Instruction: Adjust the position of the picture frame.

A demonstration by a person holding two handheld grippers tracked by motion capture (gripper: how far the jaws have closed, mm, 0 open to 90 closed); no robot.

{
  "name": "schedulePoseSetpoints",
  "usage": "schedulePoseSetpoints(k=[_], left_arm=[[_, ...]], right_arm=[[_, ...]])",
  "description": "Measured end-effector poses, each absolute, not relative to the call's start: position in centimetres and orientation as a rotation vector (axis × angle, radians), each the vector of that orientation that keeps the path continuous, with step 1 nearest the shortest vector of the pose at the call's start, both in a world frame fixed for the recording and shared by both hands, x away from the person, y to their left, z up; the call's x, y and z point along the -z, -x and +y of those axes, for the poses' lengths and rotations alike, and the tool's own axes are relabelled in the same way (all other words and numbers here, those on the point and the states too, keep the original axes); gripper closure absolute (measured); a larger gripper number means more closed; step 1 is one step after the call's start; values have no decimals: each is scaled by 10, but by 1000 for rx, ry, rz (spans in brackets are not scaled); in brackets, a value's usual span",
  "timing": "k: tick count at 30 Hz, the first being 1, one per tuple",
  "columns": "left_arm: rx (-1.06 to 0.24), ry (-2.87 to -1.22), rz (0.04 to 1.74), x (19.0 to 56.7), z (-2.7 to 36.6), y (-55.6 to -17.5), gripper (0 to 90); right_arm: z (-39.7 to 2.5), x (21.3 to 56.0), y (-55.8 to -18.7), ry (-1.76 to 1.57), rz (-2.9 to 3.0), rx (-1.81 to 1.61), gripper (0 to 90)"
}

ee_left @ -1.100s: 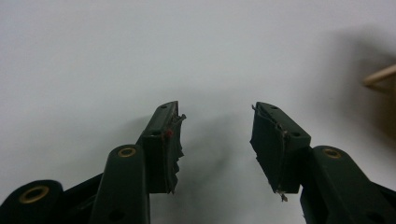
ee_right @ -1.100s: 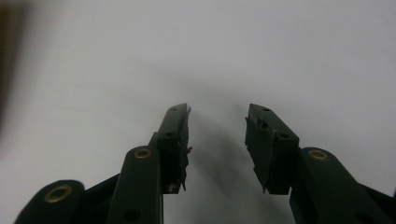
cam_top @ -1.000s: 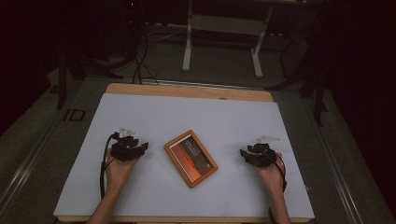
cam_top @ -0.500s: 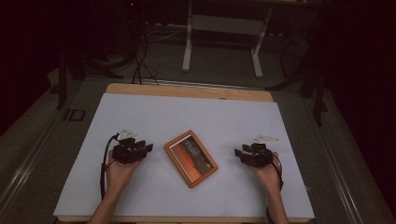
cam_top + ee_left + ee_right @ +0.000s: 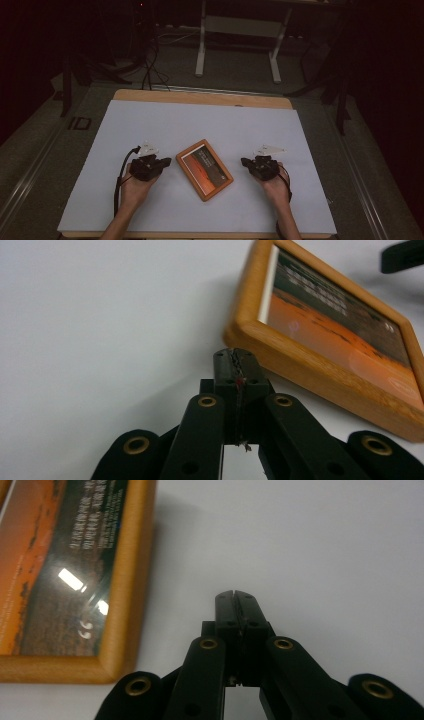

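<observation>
From the high view, a wooden picture frame (image 5: 204, 169) lay flat and turned at an angle on the white table (image 5: 165, 120), nearer the front edge than the back and about midway between the side edges. The left gripper (image 5: 164, 162) sat just beside its left side, the right gripper (image 5: 245, 162) near its right side, neither touching it.

In the left gripper view, the jaws were pressed together on nothing, their tips close to the frame's (image 5: 320, 370) thick rim. The frame looked stiff and fairly light — but its glossy front was probably glass, so fragile and slippery. The raised wooden border seemed the place to pinch, not the pane.

In the right gripper view, the jaws were likewise closed and empty, with the frame (image 5: 127, 580) off to one side. The orange print carried pale lines of text too blurred to read — a small mark resembling "CE" showed near a corner.
</observation>
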State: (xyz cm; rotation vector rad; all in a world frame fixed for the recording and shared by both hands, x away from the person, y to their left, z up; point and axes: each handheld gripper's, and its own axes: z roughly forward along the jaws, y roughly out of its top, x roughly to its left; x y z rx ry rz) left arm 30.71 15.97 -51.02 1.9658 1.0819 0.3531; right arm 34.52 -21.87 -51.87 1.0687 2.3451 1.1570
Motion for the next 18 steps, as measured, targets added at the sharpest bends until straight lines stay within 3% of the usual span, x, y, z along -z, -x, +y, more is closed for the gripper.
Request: schedulePoseSetpoints(k=[18], left_arm=[[-342, -2046, 1050, 519, 138, -312, 898]], right_arm=[[-182, 533, -346, -938, 2522, -1111, 900]])
